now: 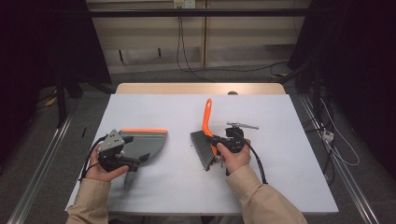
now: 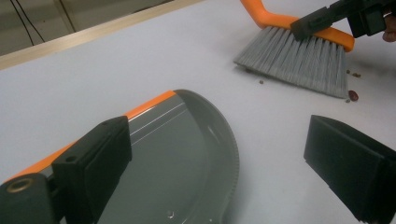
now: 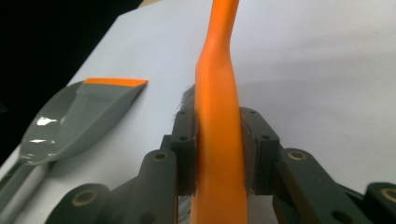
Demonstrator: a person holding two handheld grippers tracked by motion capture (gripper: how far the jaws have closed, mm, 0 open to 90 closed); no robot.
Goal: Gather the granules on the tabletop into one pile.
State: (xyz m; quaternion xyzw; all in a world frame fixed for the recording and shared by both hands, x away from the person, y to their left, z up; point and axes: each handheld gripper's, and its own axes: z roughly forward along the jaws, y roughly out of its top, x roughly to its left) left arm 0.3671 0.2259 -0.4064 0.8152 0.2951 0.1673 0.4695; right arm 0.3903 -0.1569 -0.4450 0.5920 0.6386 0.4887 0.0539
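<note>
- Nearest to the person are two hands in tan sleeves, each one holding a tool with two black jaws.
- The left gripper (image 1: 122, 151) hangs over the dustpan (image 1: 144, 142), close above its grey bowl. In the left gripper view its jaws stand wide apart, with one jaw over the pan and one over the bare table (image 1: 280, 177). They squeeze nothing.
- The dustpan lies flat on the left half of the table. Its orange lip (image 2: 147, 105) is on the far side, and its grey handle (image 1: 129, 179) sticks back toward the person.
- The right gripper (image 1: 215, 140) is clamped tight on the orange brush (image 1: 205, 140). In the right gripper view both pads (image 3: 259, 154) press on the sides of the orange handle (image 3: 217, 130).
- The grey bristles (image 2: 299, 63) rest on the table, right of the dustpan and well apart from it.
- A few small brown crumbs (image 2: 353, 95) lie just beside the bristles.
- Farther off, a small grey metal thing (image 1: 243, 125) lies on the table behind the right hand. I cannot tell what it is.
- What could go wrong, I think: nothing holds the pan down, so a push from the brush could slide it away.
- The crumbs could also roll past the pan or under its lip if the sweep is too fast.
- The smooth handle might slip or twist between the pads if the brush is pushed down hard.
</note>
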